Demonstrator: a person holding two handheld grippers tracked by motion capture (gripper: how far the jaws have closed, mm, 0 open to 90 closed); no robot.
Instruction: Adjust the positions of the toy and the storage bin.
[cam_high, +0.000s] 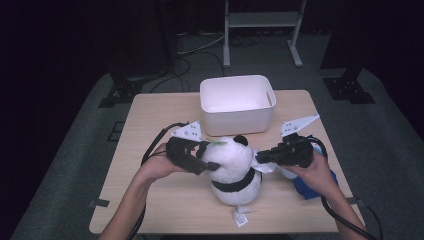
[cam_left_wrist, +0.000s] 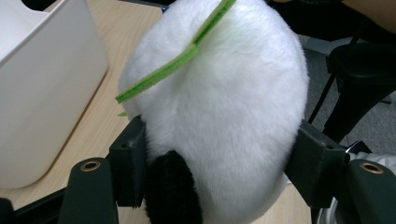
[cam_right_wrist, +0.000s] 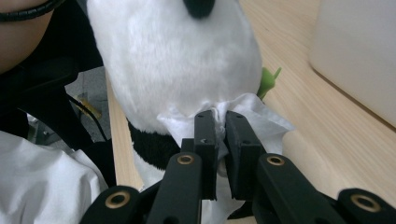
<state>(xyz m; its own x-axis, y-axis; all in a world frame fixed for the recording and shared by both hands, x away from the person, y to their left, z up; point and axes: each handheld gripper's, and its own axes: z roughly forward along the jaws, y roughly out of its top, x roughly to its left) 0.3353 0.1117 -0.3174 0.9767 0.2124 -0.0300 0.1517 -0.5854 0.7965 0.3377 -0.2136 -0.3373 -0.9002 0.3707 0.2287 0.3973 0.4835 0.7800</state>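
A white and black panda plush (cam_high: 232, 170) sits upright on the wooden table (cam_high: 150, 130), in front of the person. My left gripper (cam_high: 206, 161) is shut on its head, and in the left gripper view the jaws (cam_left_wrist: 219, 158) press into the white fur from both sides. A green felt strip (cam_left_wrist: 177, 60) lies over the head, and a black ear (cam_left_wrist: 173, 191) shows low between the jaws. My right gripper (cam_high: 261, 157) is shut on a white tissue (cam_right_wrist: 261, 122), held against the panda's (cam_right_wrist: 177, 60) side just above its black band.
A white bin (cam_high: 237, 102) stands open just behind the panda. Something blue (cam_high: 306, 189) and white lies under the right hand. A sewn tag (cam_high: 240, 218) trails from the plush toward the table's front edge. Dark stands and cables are on the floor beyond.
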